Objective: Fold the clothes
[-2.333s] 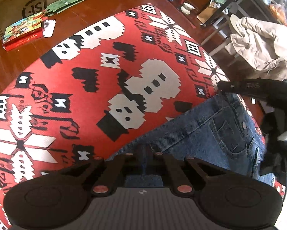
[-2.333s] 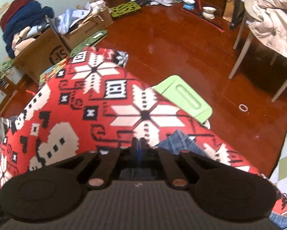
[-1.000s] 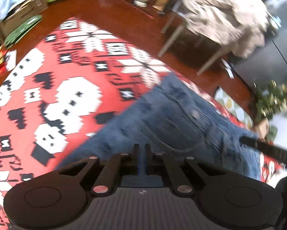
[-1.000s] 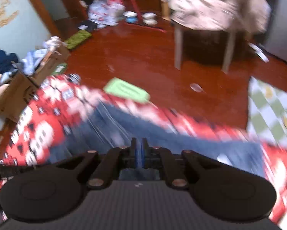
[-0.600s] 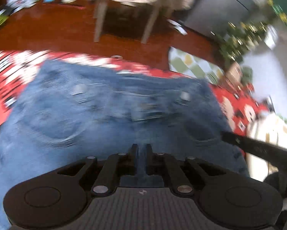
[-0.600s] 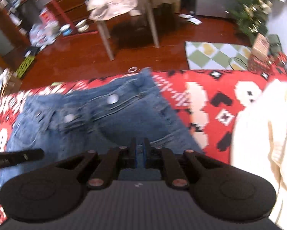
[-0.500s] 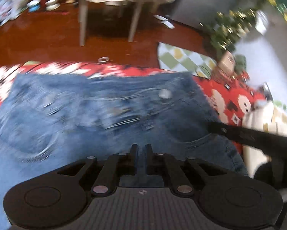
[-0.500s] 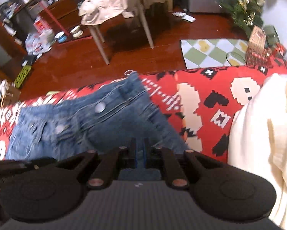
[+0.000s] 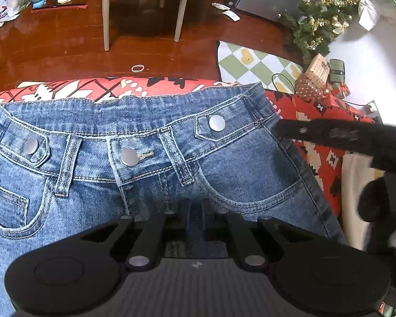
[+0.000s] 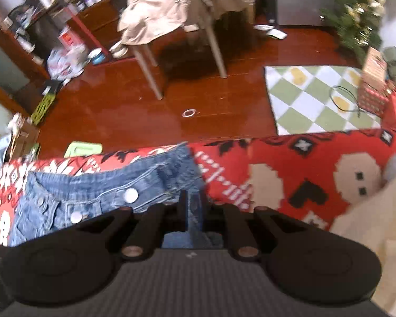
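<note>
Since the earlier frames both tongs had swung across to the waistband; the left tongs (image 9: 195, 211) were clenched on the jeans (image 9: 150, 142) below the fly, the right tongs (image 10: 191, 206) on their side edge; the jeans lay front-up on the red patterned blanket (image 10: 290, 163); beyond stood a chair (image 9: 142, 8).

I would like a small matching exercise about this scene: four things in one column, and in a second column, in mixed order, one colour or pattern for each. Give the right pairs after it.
Things:
1. jeans
2. blanket under the jeans
3. floor mat
4. coat on the chair

Colours or patterns:
A. green and white checks
B. beige
C. blue denim with metal buttons
D. red with white and black figures

Pairs: 1-C, 2-D, 3-A, 4-B
</note>
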The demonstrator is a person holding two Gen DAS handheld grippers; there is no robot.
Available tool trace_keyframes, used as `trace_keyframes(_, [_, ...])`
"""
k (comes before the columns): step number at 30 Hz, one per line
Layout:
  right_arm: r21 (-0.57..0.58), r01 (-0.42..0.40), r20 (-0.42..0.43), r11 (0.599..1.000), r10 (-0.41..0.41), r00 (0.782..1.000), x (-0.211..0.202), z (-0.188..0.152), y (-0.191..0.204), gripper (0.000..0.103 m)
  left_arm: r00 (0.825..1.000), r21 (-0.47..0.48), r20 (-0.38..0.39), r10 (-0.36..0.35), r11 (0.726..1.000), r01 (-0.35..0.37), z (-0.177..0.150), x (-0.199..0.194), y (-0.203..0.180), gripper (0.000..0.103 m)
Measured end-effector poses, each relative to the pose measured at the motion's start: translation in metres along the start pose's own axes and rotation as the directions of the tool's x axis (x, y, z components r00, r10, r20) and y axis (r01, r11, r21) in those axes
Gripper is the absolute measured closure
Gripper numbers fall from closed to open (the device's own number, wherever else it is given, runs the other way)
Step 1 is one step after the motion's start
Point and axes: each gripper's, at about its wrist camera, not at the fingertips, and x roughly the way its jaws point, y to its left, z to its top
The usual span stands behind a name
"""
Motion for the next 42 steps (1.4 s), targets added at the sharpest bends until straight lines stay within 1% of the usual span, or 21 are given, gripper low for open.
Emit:
trace_keyframes(2, [-0.022,0.03,-0.016,0.999,-0.03,0.999,0.013,0.001,0.003,0.095,1.0,0.01,-0.001,-0.001,1.0,0.001,0.001,0.001,-0.001,0.096])
trace_keyframes(3, [-0.026,0.045,-0.024,0.999,-0.046,0.999,0.02,0.002,0.002,0.102,1.0,0.015,-0.002,-0.002,1.0,0.002,0.001,0.002,-0.001,0.096])
trace_keyframes(4, [-0.013,0.048,-0.016,0.999,-0.049,0.999,0.024,0.003,-0.001,0.103,1.0,0.023,0.0,-0.002,1.0,0.002,0.0,0.001,-0.001,0.095])
trace_keyframes(5, [-0.003,0.062,-0.004,0.998,-0.062,0.998,0.026,0.006,-0.003,0.103,1.0,0.025,0.001,-0.004,1.0,0.004,0.001,0.001,-0.001,0.095])
trace_keyframes(7, [0.009,0.059,0.005,0.998,-0.059,0.998,0.03,0.012,-0.006,0.103,1.0,0.029,0.002,-0.008,1.0,0.008,0.001,0.002,0.0,0.095])
trace_keyframes(9, [-0.022,0.082,0.005,0.996,-0.082,0.997,0.031,0.014,0.001,0.103,1.0,0.019,-0.007,-0.011,1.0,0.011,0.003,0.002,0.0,0.095])
trace_keyframes(10, [-0.04,0.104,0.009,0.994,-0.103,0.995,0.03,0.013,0.004,0.101,1.0,0.007,-0.009,-0.014,1.0,0.014,0.005,0.0,0.002,0.095])
trace_keyframes(11, [-0.058,0.125,0.012,0.99,-0.125,0.992,0.028,0.012,0.006,0.101,1.0,-0.005,-0.01,-0.018,1.0,0.018,0.007,-0.002,0.003,0.095])
trace_keyframes(15, [0.059,0.074,0.023,0.996,-0.075,0.997,0.005,0.004,-0.006,0.1,0.998,-0.016,0.036,-0.044,0.999,0.045,0.019,-0.012,0.001,0.095])
trace_keyframes(17, [0.056,0.042,0.03,0.998,-0.044,0.999,-0.005,-0.001,-0.006,0.1,0.997,-0.018,0.057,-0.058,0.998,0.059,0.028,-0.014,0.0,0.095])
trace_keyframes(20, [-0.007,0.001,0.023,1.0,-0.001,1.0,0.0,0.0,0.005,0.099,0.997,-0.026,0.065,-0.049,0.998,0.051,0.039,-0.007,-0.002,0.095])
trace_keyframes(23, [-0.021,-0.015,0.028,1.0,0.015,1.0,0.021,0.012,0.013,0.099,0.996,-0.058,0.072,-0.052,0.997,0.057,0.048,-0.001,0.0,0.095])
trace_keyframes(26, [-0.016,0.003,0.04,1.0,-0.002,0.999,0.039,0.027,0.011,0.1,0.997,-0.067,0.069,-0.045,0.997,0.049,0.054,0.004,0.002,0.095])
trace_keyframes(29, [0.048,0.014,0.062,0.999,-0.017,0.998,0.03,0.026,-0.001,0.101,0.997,-0.059,0.058,-0.047,0.997,0.05,0.052,0.004,0.002,0.095])
trace_keyframes(30, [0.069,0.018,0.069,0.997,-0.022,0.997,0.026,0.026,-0.006,0.1,0.998,-0.057,0.052,-0.046,0.997,0.049,0.051,0.004,0.002,0.095])
trace_keyframes(31, [0.091,0.021,0.076,0.996,-0.028,0.997,0.023,0.026,-0.01,0.093,0.998,-0.055,0.046,-0.045,0.997,0.048,0.05,0.005,0.002,0.095])
trace_keyframes(33, [0.134,0.027,0.09,0.991,-0.039,0.995,0.017,0.025,-0.018,0.093,0.998,-0.056,0.04,-0.055,0.997,0.057,0.046,0.002,0.001,0.095])
trace_keyframes(36, [0.198,0.035,0.11,0.98,-0.057,0.992,0.007,0.025,-0.03,0.092,0.995,-0.037,0.019,-0.1,0.994,0.101,0.041,0.002,-0.007,0.095])
trace_keyframes(39, [0.224,0.071,0.069,0.972,-0.089,0.994,-0.016,-0.007,-0.046,0.092,0.987,0.002,-0.018,-0.159,0.987,0.159,0.038,0.006,-0.021,0.095])
trace_keyframes(42, [0.217,0.082,0.021,0.973,-0.088,0.996,-0.023,-0.035,-0.043,0.092,0.978,0.041,-0.061,-0.2,0.978,0.203,0.033,0.014,-0.037,0.095])
